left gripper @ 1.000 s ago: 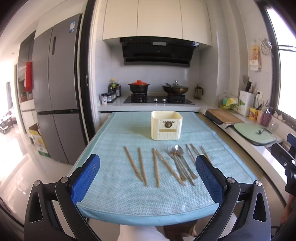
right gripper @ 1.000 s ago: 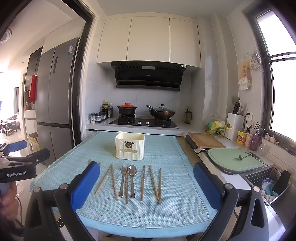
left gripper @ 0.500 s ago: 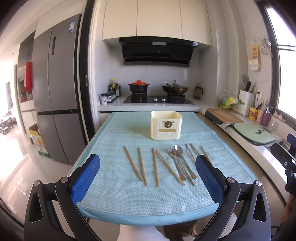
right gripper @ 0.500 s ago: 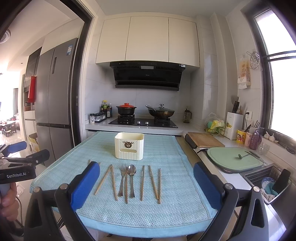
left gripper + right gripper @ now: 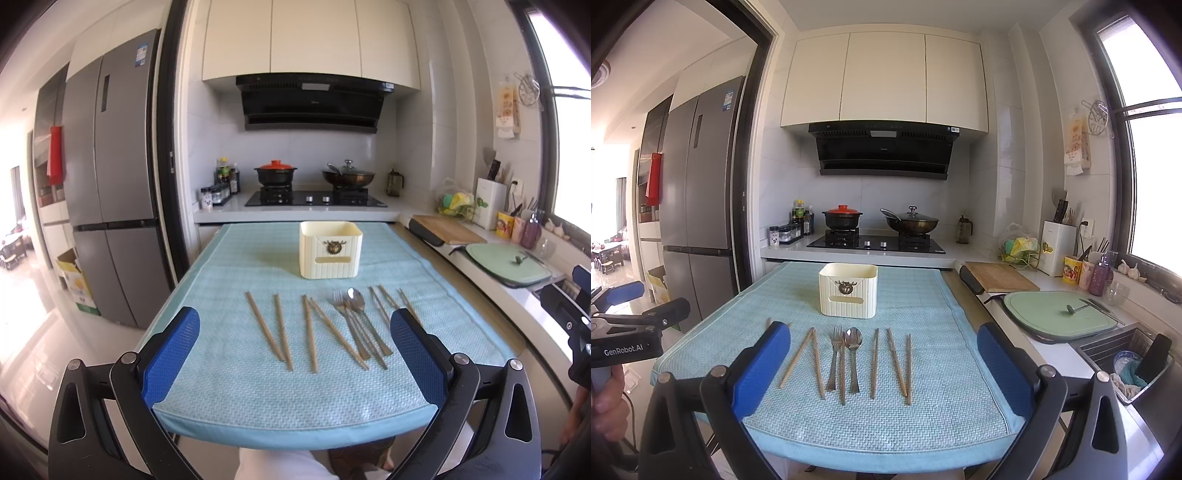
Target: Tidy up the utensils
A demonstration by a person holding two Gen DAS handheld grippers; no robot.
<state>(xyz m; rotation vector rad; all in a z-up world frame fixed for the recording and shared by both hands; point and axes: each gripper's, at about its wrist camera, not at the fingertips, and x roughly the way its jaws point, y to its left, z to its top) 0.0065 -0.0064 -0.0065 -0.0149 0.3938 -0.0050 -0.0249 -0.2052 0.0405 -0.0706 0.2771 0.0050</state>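
A cream utensil holder (image 5: pixel 330 249) stands upright on the light blue mat (image 5: pixel 229 391); it also shows in the right wrist view (image 5: pixel 848 290). In front of it lie several wooden chopsticks (image 5: pixel 279 326), a metal fork (image 5: pixel 346 319) and a metal spoon (image 5: pixel 360 309) in a row. In the right wrist view the fork (image 5: pixel 834 356), spoon (image 5: pixel 853 352) and chopsticks (image 5: pixel 896 362) lie side by side. My left gripper (image 5: pixel 294 350) is open and empty, held near the mat's front edge. My right gripper (image 5: pixel 879 365) is open and empty, also at the front edge.
A counter on the right holds a wooden board (image 5: pixel 999 281), a green cutting board (image 5: pixel 1056 314) and a sink (image 5: pixel 1126 362). A stove with a red-lidded pot (image 5: pixel 842 218) and a wok (image 5: pixel 911 221) stands behind the table. A fridge (image 5: pixel 110 192) stands at the left.
The right wrist view has shifted slightly toward the table. The left gripper and the utensils have not moved.
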